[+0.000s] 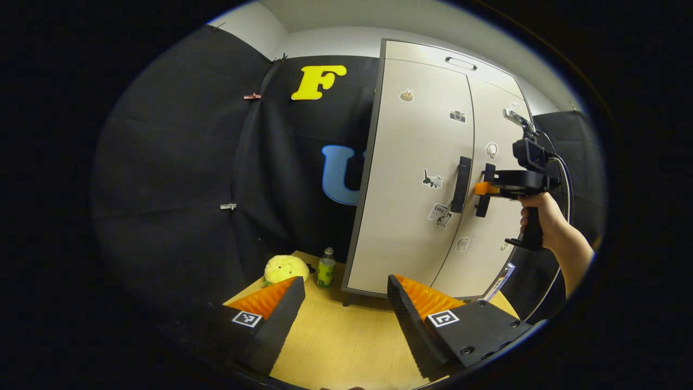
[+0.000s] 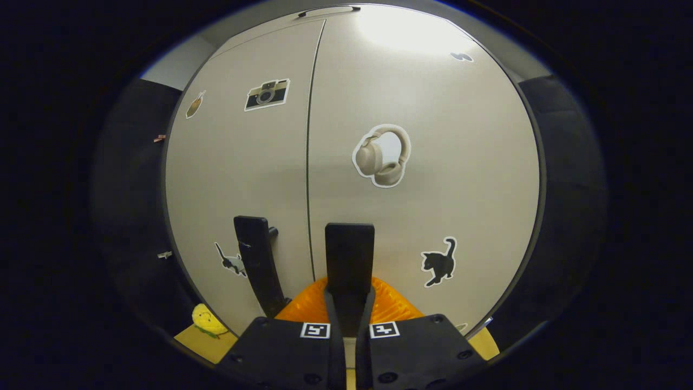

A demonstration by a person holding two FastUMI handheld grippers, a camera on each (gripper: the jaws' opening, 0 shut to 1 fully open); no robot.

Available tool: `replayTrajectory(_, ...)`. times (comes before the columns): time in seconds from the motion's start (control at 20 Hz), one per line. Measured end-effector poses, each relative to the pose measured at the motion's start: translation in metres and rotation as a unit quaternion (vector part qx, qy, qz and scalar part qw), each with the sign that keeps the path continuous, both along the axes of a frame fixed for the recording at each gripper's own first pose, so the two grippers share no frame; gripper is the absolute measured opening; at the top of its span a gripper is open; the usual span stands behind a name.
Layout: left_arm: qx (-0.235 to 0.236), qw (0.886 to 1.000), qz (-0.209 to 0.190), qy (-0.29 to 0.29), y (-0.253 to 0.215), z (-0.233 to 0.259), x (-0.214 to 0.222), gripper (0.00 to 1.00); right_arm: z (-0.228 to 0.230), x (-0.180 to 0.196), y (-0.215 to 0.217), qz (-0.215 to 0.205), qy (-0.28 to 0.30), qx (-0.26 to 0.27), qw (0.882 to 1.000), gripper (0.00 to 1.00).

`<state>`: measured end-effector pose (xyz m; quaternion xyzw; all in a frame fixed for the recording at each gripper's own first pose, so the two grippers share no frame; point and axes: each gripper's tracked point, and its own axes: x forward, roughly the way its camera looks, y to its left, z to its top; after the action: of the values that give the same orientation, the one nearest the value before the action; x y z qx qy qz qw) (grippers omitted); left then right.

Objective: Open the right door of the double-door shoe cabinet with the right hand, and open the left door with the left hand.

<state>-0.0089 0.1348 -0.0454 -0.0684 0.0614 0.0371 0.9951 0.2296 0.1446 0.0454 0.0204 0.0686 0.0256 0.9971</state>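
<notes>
The right tongs (image 2: 349,295) are pinched on the right door handle (image 2: 349,254), their two fingers closed around the dark upright bar from either side; in the left gripper view the same right tongs (image 1: 483,188) sit at that handle (image 1: 483,190) with a hand (image 1: 536,208) gripping the tool's grip behind them. The left tongs (image 1: 346,295) are spread wide and hold nothing, low over the table (image 1: 346,341) and well apart from the cabinet. The step in hand looks to be pulling the right door open, and doing it well probably means keeping the pinch firm on the bar and drawing it back along an arc about the door's outer hinge edge, not straight back, so the fingers do not slide off the handle's end. The left tongs should likely wait until that door swings clear, then rise to the left door handle (image 1: 461,184), which stands just beside the seam. The shoe cabinet (image 1: 411,216) stands upright on the far part of the table, its long axis vertical and its front turned toward the person; both the left door (image 2: 243,179) and the right door (image 2: 433,162) appear shut and flush, meeting at a thin vertical seam. Both handles also run vertically, close on either side of that seam. A yellow plush toy (image 1: 285,269) and a small green bottle (image 1: 326,268) rest on the table left of the cabinet, near the left door's likely swing path, a possible snag later.
</notes>
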Motion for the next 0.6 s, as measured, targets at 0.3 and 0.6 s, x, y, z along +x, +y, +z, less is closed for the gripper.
replayTrajectory(0.3,0.028,1.000,-0.012,-0.002,-0.019,0.011,-0.008,0.95,0.003,-0.038,-0.005,0.041,-0.005,0.019,0.999,0.11)
replayTrajectory(0.6,0.036,0.998,-0.043,0.035,-0.061,-0.005,-0.002,0.95,0.007,-0.072,-0.022,0.074,0.000,0.027,0.997,0.11)
